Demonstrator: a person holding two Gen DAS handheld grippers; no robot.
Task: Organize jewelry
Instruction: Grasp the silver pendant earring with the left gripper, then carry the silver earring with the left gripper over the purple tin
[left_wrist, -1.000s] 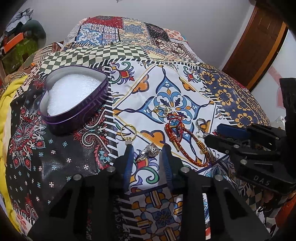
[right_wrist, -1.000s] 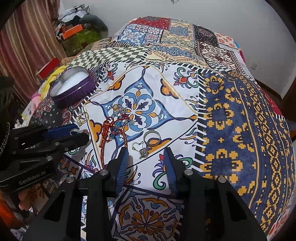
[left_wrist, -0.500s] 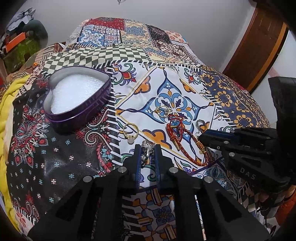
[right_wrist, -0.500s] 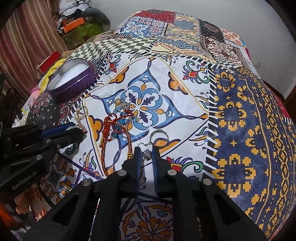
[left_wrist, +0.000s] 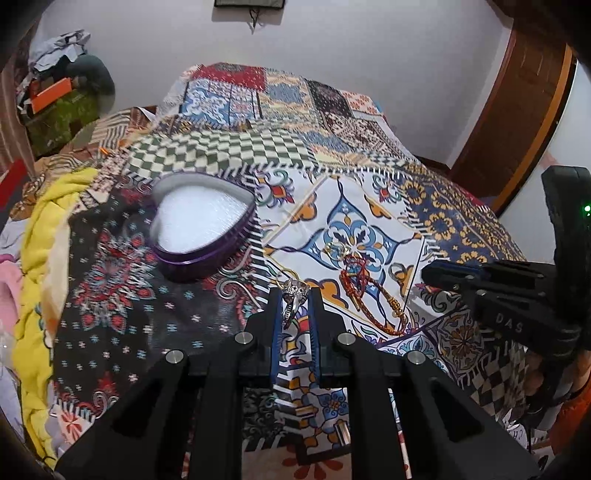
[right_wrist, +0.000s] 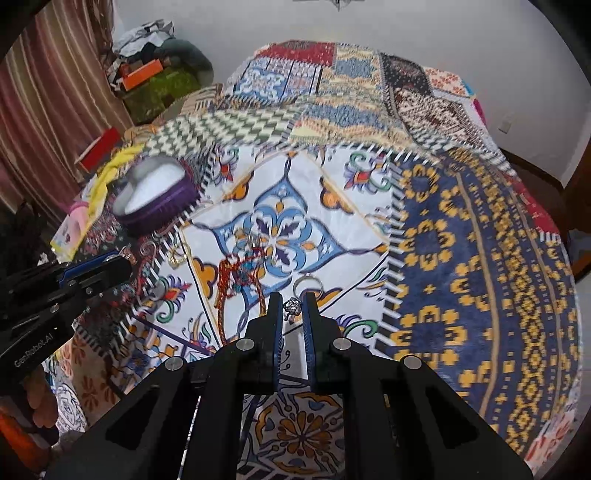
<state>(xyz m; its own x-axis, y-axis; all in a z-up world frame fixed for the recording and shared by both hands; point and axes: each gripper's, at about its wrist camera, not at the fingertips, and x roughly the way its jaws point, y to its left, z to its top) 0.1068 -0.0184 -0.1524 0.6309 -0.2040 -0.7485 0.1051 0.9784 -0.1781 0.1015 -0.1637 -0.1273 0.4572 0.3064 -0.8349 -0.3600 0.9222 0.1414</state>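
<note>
**Two tools, each pinching a small silver piece above the bed**

Two tools are closed down narrow, each with a bit of jewelry caught between its blue-lined fingers. The left tool (left_wrist: 294, 295) holds a silver ornate ring (left_wrist: 293, 298) at its fingertips, with part of the piece hanging down between the fingers. The right tool (right_wrist: 292, 301) grips a small silver earring (right_wrist: 291, 306) near its tips; the piece is tiny and its form is hard to make out.

Both hover over a bed covered with a patchwork bedspread (left_wrist: 369, 206). On the bedspread's dark floral panel, to the left of the left tool, sits a purple heart-shaped tin (left_wrist: 201, 229), open, with white padding inside and nothing resting on it.

The rest of the jewelry lies on the white panel with the blue flower motif. A red braided cord bracelet (left_wrist: 369, 291) stretches from the motif toward the near edge of that panel. Just beyond its far end lie small gold rings (left_wrist: 338, 248), close together. A silver ring (left_wrist: 397, 271) rests just right of the cord. In the right wrist view a gold hoop (right_wrist: 177, 254) lies near the panel's striped border, between the tin and the cord, close to the left tool's fingertips.
</note>
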